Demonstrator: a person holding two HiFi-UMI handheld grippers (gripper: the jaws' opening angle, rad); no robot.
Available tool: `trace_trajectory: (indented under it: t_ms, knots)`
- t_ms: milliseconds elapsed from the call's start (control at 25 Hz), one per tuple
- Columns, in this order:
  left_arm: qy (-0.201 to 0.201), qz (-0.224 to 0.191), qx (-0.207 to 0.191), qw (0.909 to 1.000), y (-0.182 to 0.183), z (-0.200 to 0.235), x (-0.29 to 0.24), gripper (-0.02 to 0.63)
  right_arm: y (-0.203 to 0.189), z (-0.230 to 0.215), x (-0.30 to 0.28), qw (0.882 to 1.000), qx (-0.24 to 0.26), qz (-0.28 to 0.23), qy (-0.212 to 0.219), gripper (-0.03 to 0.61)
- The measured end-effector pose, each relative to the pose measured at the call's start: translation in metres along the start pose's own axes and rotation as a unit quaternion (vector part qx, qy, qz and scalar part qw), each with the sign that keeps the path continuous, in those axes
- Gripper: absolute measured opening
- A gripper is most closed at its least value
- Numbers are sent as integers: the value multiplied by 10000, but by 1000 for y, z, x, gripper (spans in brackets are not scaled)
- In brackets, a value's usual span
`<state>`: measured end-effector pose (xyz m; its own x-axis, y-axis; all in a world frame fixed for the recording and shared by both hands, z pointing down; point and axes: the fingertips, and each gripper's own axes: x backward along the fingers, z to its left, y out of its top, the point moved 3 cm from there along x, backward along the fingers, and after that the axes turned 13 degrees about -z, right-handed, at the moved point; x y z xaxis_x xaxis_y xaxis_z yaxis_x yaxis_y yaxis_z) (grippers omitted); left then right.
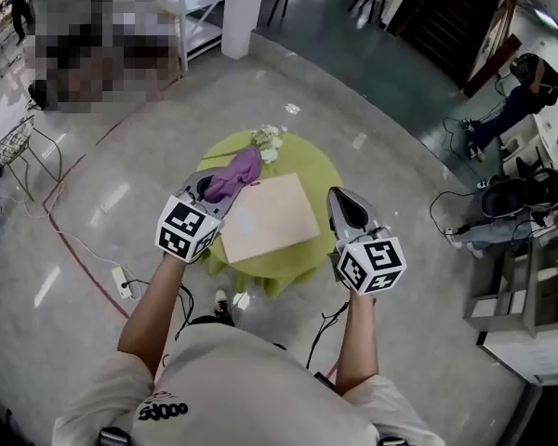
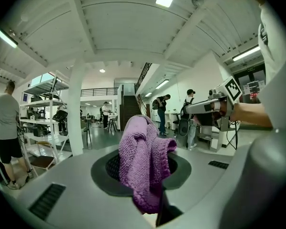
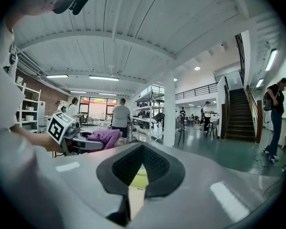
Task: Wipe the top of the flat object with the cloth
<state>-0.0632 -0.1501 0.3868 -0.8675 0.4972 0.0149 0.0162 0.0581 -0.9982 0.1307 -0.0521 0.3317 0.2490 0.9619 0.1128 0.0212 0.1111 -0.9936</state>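
A glossy grey floor (image 1: 391,156), white pillar (image 1: 242,7), dark staircase (image 3: 240,113) and ceiling strip lights (image 3: 104,78) fill the hall.

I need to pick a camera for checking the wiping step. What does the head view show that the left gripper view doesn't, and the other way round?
Only the head view shows the flat tan board lying on the round green-covered table, with white flowers at its far edge. Only the left gripper view shows the staircase and the shelving across the room. Both show the purple cloth clamped in the left gripper, and the right gripper held beside it.
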Motion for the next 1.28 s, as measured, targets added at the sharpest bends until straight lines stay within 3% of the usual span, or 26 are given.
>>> trace_trajectory:
  t_ms: [280,800,1000,1280]
  knots:
    - [-297,430,71,9986,-40,17,-44,92,-39,-36,-15,9964,-185,367,-746,9]
    - [-448,1518,44,9874,-135,8,-142,92,-95,-109,-9,9888,-707,922,-932,-3]
    - [-637,2069,-75,9763,-181,0,-178,92,-112,-125,-5,9869,-877,956,-954,-3]
    - [-1033,2864,-276,9521,-252,-14,-218,92,-126,-139,0,9859,-1024,954,-922,-3]
